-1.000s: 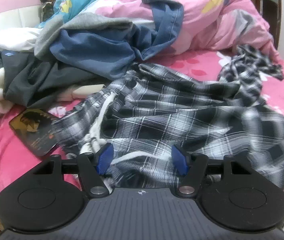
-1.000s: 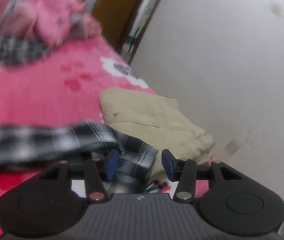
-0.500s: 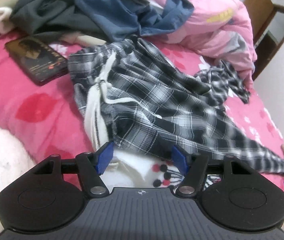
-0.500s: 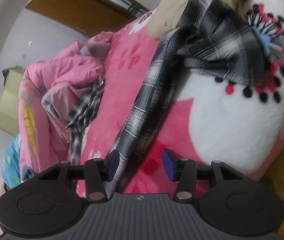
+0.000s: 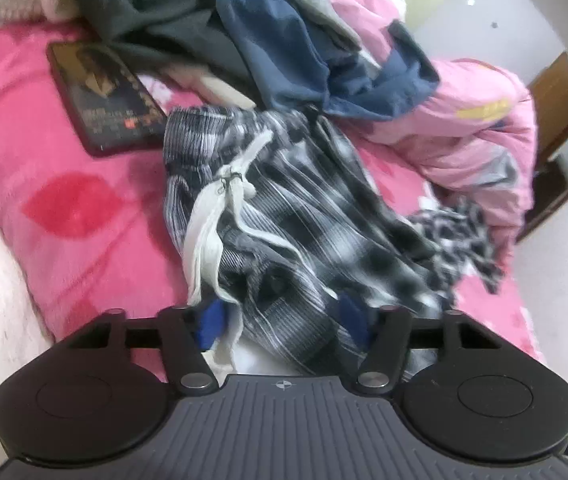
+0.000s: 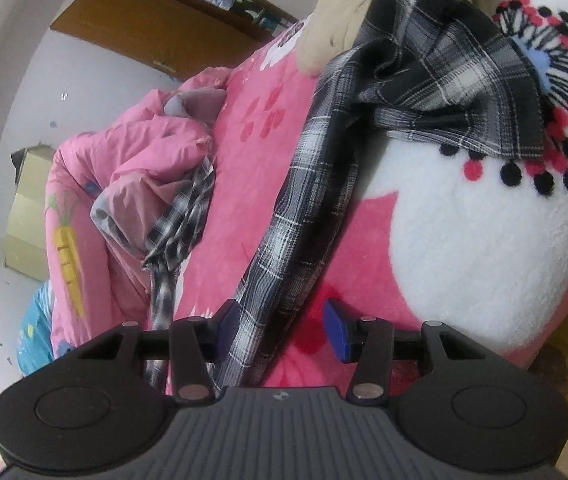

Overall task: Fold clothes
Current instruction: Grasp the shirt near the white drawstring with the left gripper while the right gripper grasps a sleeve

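Both sets of jaws stand apart, gripping nothing; the left gripper (image 5: pixel 280 320) hangs over the waist end of the plaid trousers (image 5: pixel 284 216), cloth and white drawstring (image 5: pixel 212 224) lying between its fingers unpinched; a second ago this gripper sat low against the cloth, and now it looks down on it. The right gripper (image 6: pixel 282 326) has a twisted trouser leg (image 6: pixel 303 200) running past its left finger; a second ago it faced the wall beside a beige garment (image 6: pixel 339 20), and has since swung along the bed (image 6: pixel 244 200). By my guess the trousers are being pulled long for folding; they lie stretched but rumpled, unfolded, along the bed's near edge. Beyond, a dark book (image 5: pixel 104 92) shows writing too small to read; farther back, heaped clothes (image 5: pixel 284 40) and a pink quilt (image 5: pixel 475 120).
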Motion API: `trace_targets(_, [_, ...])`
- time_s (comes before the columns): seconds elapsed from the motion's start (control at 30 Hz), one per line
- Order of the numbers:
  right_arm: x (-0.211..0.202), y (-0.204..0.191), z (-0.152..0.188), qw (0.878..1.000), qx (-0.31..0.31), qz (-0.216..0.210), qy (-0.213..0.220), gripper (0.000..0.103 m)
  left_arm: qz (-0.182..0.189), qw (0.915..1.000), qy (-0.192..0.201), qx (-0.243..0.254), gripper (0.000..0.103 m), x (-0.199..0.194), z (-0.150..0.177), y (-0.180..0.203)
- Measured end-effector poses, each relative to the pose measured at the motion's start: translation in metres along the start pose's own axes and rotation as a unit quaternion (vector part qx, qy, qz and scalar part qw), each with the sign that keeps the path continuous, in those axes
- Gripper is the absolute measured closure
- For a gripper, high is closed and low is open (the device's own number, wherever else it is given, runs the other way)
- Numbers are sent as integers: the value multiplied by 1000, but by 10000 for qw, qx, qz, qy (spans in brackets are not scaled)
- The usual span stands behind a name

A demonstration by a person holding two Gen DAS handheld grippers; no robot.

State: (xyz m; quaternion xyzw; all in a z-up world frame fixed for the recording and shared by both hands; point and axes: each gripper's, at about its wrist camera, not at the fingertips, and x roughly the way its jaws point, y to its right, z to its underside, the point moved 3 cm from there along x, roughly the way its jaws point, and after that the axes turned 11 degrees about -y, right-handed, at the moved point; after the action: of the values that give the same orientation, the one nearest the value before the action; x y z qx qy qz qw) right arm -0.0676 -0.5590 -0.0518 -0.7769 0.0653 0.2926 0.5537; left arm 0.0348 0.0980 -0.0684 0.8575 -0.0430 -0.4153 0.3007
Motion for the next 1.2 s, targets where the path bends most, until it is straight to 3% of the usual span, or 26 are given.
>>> trace_targets(0.07, [1, 1, -1, 10000, 34, -35, 57, 65, -148, 9998, 107, -5, 74, -1, -3, 1])
trace_targets(0.13, [3, 2, -2, 9999, 74, -83, 99, 90, -295, 9993, 214, -11, 86, -1, -5, 2])
trace_targets(0.2, [3, 2, -3, 9997, 149, -172, 116, 99, -443, 9985, 321, -16, 90, -2, -8, 3])
trace_targets(0.43, [-53, -17, 19, 9981, -97, -395, 466, 103, -651, 9952, 732, -77, 91, -23, -24, -6])
trace_targets(0.57, [-76, 9, 32, 9985, 174, -76, 511, 103, -787, 9961, 372, -125, 91, -8, -22, -14])
trace_targets(0.7, [-74, 21, 18, 9969, 495, -28, 610, 98, -939, 9952, 272, 34, 86, -1, -17, -11])
trace_targets(0.77, [-68, 16, 3, 9965, 411, 29, 732, 84, -943, 9952, 250, 63, 82, -1, -17, -9])
trace_targets(0.8, [-63, 11, -5, 9962, 278, 139, 808, 68, -916, 9955, 234, 51, 78, -1, -17, -9])
trace_targets(0.83, [-58, 6, -14, 9957, 179, 245, 879, 61, -884, 9958, 217, 44, 74, -1, -16, -9])
trace_targets(0.93, [-42, -3, -41, 9933, 49, 467, 1052, 61, -834, 9962, 184, 142, 59, 0, -13, -6])
trace_targets(0.97, [-37, -3, -49, 9926, 64, 502, 1107, 62, -840, 9960, 184, 230, 56, 0, -12, -4])
trace_targets(1.03, [-31, -1, -58, 9912, 114, 472, 1231, 72, -927, 9947, 189, 411, 51, 2, -9, 2])
trace_targets(1.07, [-31, 0, -59, 9906, 132, 390, 1303, 97, -979, 9939, 193, 475, 51, 3, -9, 4])
trace_targets(1.2, [-50, -7, -43, 9839, -88, -26, 1784, 101, -1078, 9925, 211, 542, 51, 4, -7, 5])
